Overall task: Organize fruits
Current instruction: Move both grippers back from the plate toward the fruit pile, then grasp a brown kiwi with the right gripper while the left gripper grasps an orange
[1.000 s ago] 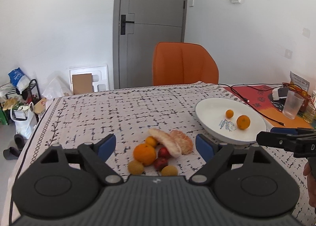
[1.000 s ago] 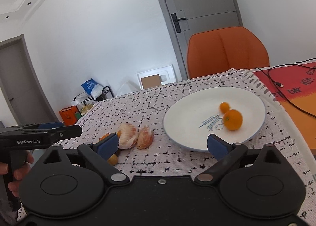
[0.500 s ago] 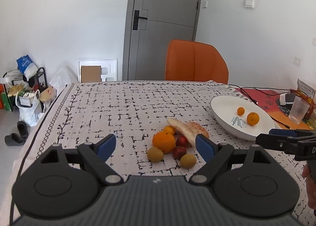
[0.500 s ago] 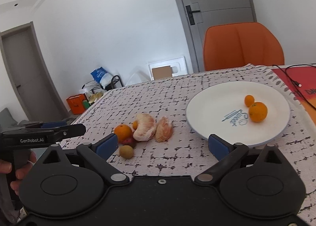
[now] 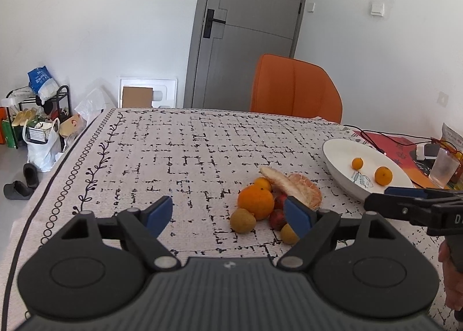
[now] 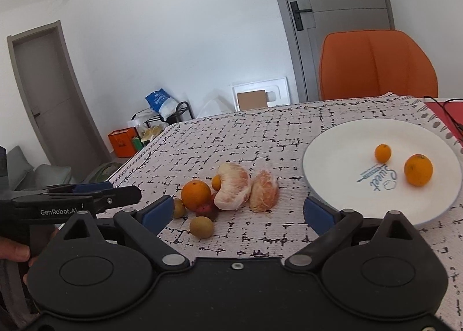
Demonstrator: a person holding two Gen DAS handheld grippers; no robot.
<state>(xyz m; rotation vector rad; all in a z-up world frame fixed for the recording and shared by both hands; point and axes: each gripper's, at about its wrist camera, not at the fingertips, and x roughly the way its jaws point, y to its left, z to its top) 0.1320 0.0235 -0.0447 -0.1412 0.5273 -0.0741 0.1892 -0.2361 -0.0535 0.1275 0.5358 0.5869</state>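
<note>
A pile of fruit lies on the patterned tablecloth: a large orange point(image 5: 255, 201) point(image 6: 196, 193), two peeled pomelo pieces point(image 5: 301, 188) point(image 6: 233, 186), small brown-green fruits point(image 5: 242, 220) point(image 6: 201, 227), dark red fruits point(image 5: 277, 218) and a small orange point(image 6: 216, 182). A white plate point(image 5: 338, 154) point(image 6: 330, 157) to the right holds two oranges point(image 6: 418, 169). My left gripper point(image 5: 228, 215) is open and empty, just short of the pile. My right gripper point(image 6: 237, 212) is open and empty, near the pomelo pieces and the plate's rim.
An orange chair point(image 5: 295, 88) stands at the table's far side. A red mat with cables point(image 5: 390, 143), a plastic cup point(image 5: 442, 167) and small items lie right of the plate. Bags, a rack and shoes point(image 5: 31, 128) sit on the floor at left.
Both grippers have swung left and drawn back a little, so the fruit pile now sits further right in each view. Both stay open and empty.
</note>
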